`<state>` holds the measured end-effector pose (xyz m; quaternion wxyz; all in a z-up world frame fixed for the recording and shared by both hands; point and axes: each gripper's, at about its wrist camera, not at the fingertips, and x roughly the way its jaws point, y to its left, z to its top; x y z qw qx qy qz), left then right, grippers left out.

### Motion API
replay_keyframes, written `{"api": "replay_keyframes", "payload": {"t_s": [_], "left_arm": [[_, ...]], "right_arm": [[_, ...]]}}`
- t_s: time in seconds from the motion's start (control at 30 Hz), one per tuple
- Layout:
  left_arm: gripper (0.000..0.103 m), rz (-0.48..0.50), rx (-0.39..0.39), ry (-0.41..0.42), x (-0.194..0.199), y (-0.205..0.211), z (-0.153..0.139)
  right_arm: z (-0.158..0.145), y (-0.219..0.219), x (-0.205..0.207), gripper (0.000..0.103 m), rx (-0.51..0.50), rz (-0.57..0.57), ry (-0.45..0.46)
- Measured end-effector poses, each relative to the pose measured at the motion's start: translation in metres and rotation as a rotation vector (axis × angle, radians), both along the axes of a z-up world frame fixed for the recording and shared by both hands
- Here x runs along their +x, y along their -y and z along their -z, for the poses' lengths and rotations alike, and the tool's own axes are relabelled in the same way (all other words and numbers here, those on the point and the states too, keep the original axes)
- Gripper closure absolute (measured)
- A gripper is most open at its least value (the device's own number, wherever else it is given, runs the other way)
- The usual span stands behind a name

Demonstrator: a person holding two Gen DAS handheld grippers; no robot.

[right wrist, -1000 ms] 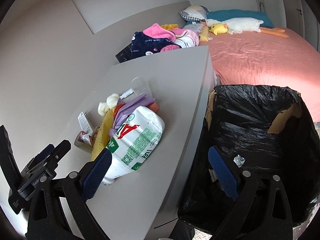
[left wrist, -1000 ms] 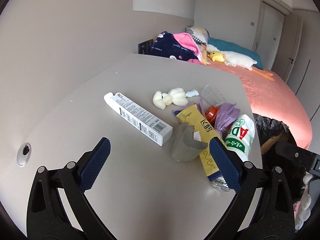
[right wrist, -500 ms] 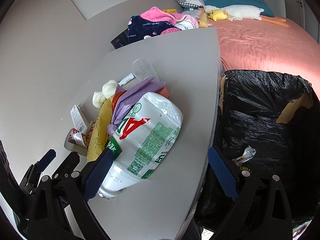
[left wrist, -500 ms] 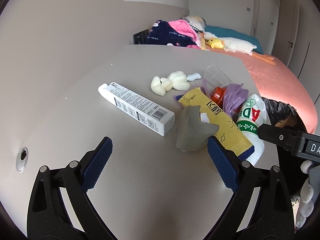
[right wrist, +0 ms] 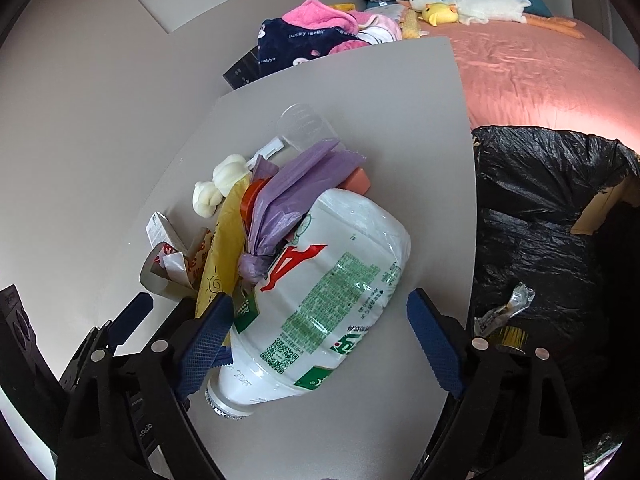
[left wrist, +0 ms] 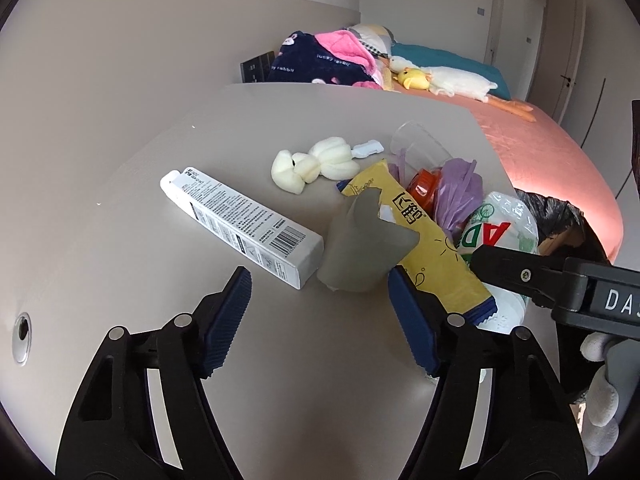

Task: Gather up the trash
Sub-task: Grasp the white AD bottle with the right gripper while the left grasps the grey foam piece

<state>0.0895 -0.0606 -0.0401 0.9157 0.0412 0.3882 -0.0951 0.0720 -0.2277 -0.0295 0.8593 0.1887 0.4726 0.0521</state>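
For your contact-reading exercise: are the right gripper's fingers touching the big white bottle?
Cannot tell. In the right wrist view the right gripper straddles the white bottle; its left finger overlaps the bottle's edge, while table shows before the other.

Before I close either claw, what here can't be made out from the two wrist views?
- Bottle cap: right wrist view, hidden under the right claw.
- Orange item: left wrist view, buried under the purple bag; identity unclear.
- Bin bag bottom: right wrist view, lost in black folds.
- Yellow wrapper end: behind the left claw.
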Motion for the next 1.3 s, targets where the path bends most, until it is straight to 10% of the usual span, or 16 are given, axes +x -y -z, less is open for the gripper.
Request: {"api": "replay_keyframes", "payload": {"t_s": [0.53,0.63,0.8,1.3], "left_arm": [[0.034,0.01,0.016,0.022,0.012,0.011,-0.002],[0.051,0.023,0.013,0.02,0.013,0.013,-0.001],[0.072,0.021,-0.014,0.028,0.015,0.009,-0.002],[0.072,-0.047,-0.088,0.097,0.002,-0.009,-0.03]], "right_arm": [[-0.01,0.004,-0.002,0.051,0.053,-0.079,0.062],[-0.016,0.008,-0.004,0.059,0.062,-0.087,0.081],[-0.018,0.012,-0.007,0.06,0.079,-0.096,0.097],[-0.041,0.031,-0.025,0.062,0.119,-0.083,0.201]]}}
